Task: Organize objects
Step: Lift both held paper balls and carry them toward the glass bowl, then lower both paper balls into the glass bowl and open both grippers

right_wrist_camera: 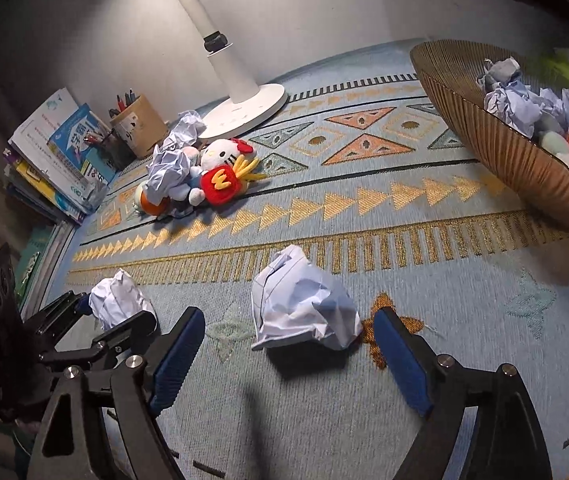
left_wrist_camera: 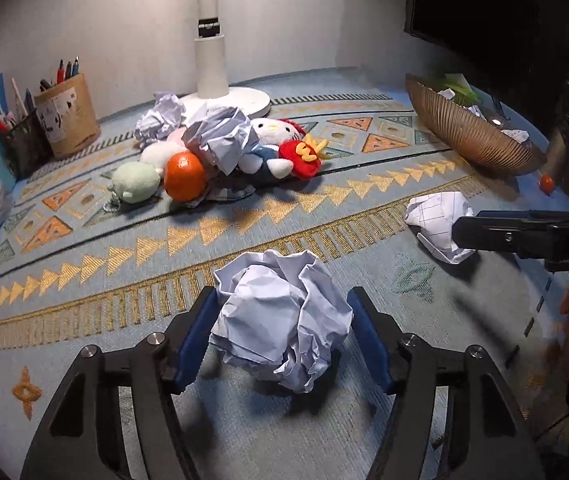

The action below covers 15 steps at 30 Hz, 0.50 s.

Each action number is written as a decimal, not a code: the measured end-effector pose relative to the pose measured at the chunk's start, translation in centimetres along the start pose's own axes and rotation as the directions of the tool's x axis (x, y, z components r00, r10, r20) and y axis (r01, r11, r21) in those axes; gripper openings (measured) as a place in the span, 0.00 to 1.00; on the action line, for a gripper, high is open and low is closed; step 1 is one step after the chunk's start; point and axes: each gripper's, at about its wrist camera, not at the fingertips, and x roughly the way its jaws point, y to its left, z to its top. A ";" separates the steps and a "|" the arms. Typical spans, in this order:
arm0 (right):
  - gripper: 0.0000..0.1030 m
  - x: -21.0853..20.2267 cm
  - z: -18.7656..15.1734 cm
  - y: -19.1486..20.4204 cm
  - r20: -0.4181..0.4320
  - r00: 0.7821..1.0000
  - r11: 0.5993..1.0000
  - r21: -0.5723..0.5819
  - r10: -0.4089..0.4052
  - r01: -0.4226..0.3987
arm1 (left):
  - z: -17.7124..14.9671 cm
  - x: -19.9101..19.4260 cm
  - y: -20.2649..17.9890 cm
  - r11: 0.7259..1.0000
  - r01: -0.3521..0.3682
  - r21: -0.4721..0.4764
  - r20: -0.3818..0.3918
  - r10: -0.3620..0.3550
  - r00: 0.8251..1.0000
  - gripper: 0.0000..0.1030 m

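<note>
A crumpled paper ball [left_wrist_camera: 280,316] sits between the blue pads of my left gripper [left_wrist_camera: 284,300]; the jaws are closed against its sides. It also shows in the right wrist view [right_wrist_camera: 118,300], with the left gripper [right_wrist_camera: 84,320] around it. A second crumpled paper ball [right_wrist_camera: 304,304] lies on the patterned mat, just ahead of my right gripper [right_wrist_camera: 288,320], which is open and empty. This ball shows in the left wrist view [left_wrist_camera: 436,216] beside the right gripper's finger [left_wrist_camera: 504,236]. A brown ribbed bowl [right_wrist_camera: 496,152] at the right holds several paper balls.
A pile with a Hello Kitty plush [left_wrist_camera: 274,132], red fries plush [left_wrist_camera: 302,156], an orange [left_wrist_camera: 184,176], a green plush [left_wrist_camera: 136,182] and paper balls lies mid-mat. A white lamp base [left_wrist_camera: 224,100], pen cups [left_wrist_camera: 66,116] and stacked books [right_wrist_camera: 56,160] stand at the back left.
</note>
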 end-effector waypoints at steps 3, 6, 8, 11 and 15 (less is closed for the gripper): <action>0.73 1.0 -0.2 0.6 -0.003 0.998 0.998 -0.016 -0.057 0.057 | -0.2 -0.8 -0.6 0.999 -0.026 0.034 0.043 0.025 0.999 0.60; 0.59 1.4 -0.8 1.8 0.031 0.981 0.979 -0.052 -0.194 0.195 | -0.1 -0.9 -0.4 0.999 -0.033 0.023 0.053 0.032 0.998 0.60; 0.55 1.4 -1.2 2.4 0.048 0.978 0.976 -0.067 -0.205 0.208 | -0.1 -0.9 0.2 1.000 -0.023 0.000 0.051 0.023 0.998 0.59; 0.53 0.4 -1.4 1.5 0.065 0.990 0.992 -0.018 -0.125 0.126 | 0.0 -1.0 0.7 0.999 -0.012 -0.031 0.051 0.013 0.999 0.59; 0.53 -2.9 -0.7 -0.2 0.132 0.982 0.991 0.032 -0.134 0.130 | 0.7 -1.6 0.0 0.999 -0.006 -0.051 0.068 0.009 0.998 0.59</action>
